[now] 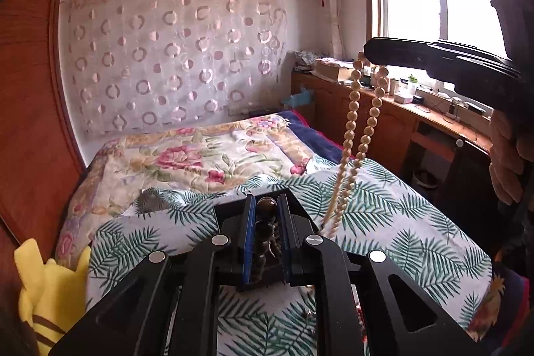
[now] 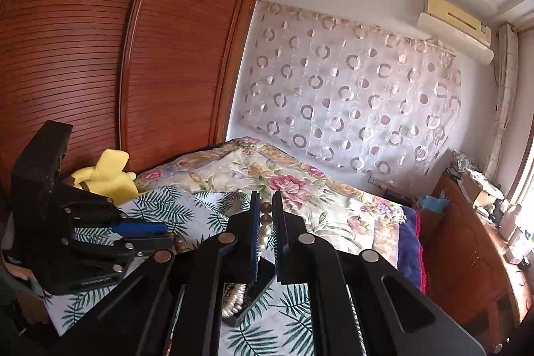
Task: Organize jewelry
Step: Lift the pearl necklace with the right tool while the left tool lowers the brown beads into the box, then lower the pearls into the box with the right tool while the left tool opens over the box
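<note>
My left gripper [image 1: 267,206] is shut on a string of dark brown beads [image 1: 265,229] that hangs down between its blue pads. My right gripper [image 2: 266,209] is shut on a long string of pale wooden beads [image 2: 266,222]; in the left wrist view that gripper [image 1: 370,50] is raised at the upper right and the pale string [image 1: 353,129] hangs from it in a long loop down to the bed. A black jewelry box [image 2: 238,306] with pearly beads in it lies under the right gripper. The left gripper [image 2: 170,237] also shows at the left there.
A bed with a palm-leaf sheet [image 1: 400,222] and a floral quilt [image 1: 207,152] lies below. A yellow plush toy [image 1: 46,292] sits by the red wooden wardrobe [image 2: 116,55]. A cluttered wooden desk [image 1: 417,109] runs under the window at the right.
</note>
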`<state>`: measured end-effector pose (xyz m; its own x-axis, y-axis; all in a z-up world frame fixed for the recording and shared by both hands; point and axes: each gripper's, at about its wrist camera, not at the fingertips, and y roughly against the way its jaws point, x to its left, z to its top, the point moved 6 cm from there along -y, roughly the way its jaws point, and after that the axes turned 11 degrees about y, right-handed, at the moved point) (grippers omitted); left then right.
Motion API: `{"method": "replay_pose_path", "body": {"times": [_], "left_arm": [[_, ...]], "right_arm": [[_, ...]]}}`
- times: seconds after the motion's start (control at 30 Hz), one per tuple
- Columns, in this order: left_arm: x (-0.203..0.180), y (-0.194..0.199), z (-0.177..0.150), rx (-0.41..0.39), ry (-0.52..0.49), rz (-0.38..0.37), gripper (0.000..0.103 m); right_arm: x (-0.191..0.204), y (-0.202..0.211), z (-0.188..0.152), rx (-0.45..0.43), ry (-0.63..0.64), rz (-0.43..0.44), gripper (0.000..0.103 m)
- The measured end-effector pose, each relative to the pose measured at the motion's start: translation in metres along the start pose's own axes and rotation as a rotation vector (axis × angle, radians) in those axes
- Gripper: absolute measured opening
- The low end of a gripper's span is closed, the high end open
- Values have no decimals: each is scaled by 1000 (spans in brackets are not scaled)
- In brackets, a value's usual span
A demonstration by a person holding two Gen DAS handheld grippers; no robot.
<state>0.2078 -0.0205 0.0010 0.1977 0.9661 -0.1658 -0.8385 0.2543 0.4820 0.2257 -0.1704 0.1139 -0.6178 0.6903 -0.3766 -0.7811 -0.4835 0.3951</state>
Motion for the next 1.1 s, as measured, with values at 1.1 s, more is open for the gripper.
{"method": "replay_pose_path", "body": {"times": [1.1], "left_arm": [[36, -91, 5, 111, 107, 12, 12]], "right_arm": [[43, -119, -104, 243, -240, 205, 12]]}}
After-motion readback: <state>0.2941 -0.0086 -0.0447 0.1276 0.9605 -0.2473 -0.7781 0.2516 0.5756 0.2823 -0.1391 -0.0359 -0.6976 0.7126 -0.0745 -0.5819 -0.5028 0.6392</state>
